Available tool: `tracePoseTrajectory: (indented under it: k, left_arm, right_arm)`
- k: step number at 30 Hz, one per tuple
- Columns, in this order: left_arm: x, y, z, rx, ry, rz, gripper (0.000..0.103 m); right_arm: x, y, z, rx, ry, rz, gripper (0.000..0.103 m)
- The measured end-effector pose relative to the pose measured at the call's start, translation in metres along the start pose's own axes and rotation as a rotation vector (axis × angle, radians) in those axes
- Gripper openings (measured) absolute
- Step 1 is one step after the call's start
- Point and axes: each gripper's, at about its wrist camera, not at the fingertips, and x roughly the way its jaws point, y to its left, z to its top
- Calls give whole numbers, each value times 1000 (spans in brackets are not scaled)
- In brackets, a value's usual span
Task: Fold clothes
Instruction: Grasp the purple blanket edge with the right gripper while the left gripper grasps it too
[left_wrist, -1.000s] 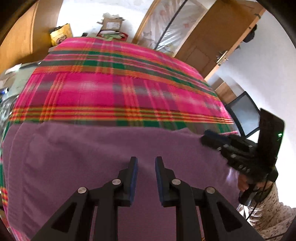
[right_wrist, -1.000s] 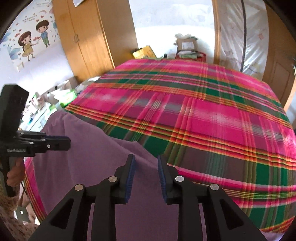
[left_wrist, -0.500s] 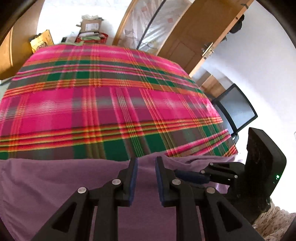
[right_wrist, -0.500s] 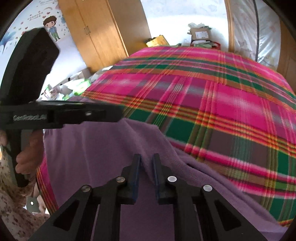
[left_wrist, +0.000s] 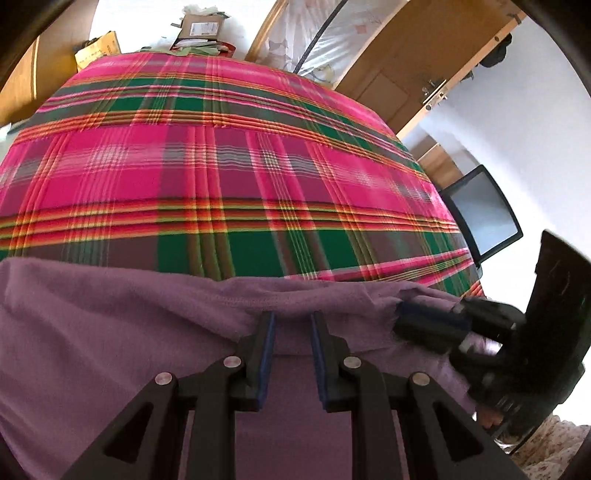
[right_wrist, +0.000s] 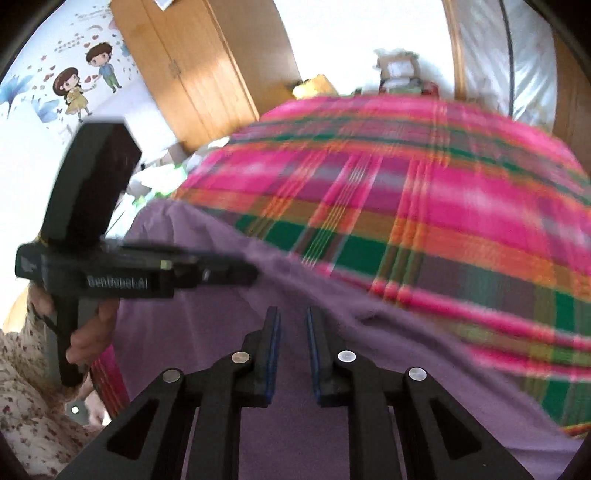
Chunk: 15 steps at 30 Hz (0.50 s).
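Purple garment (left_wrist: 110, 332) is lying on the plaid bedspread (left_wrist: 221, 166), left gripper (left_wrist: 290, 321) hovering unclenched at its hem while right gripper (right_wrist: 291, 317), jaws just reopening slightly, is sitting unclamped beside it, probably lining up a fold.

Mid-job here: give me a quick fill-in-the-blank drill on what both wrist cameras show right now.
1. The garment being folded is ____ in colour.
2. It lies on a pink and green ____ bedspread.
3. In the left wrist view, the stitched hem lies just beyond the left gripper, and the right gripper is at the hem's ____ end.

Missing words: purple; plaid; right
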Motion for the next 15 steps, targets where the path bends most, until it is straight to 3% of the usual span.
tracePoseTrajectory:
  k: [2, 5, 8, 15]
  left_arm:
    - [-1, 2, -1, -11, -2, -10, 20]
    - [-3, 3, -3, -13, -3, -17, 20]
    - [-4, 4, -5, -17, -5, -23, 20]
    - [-8, 9, -8, -28, 0, -40, 20]
  right_arm:
    - [-9, -4, 8, -18, -41, -23, 16]
    - [-8, -13, 18, -48, -50, -123, 17]
    - [6, -23, 18, -30, 15, -120, 17]
    - [11, -25, 2, 27, 48, -66, 17]
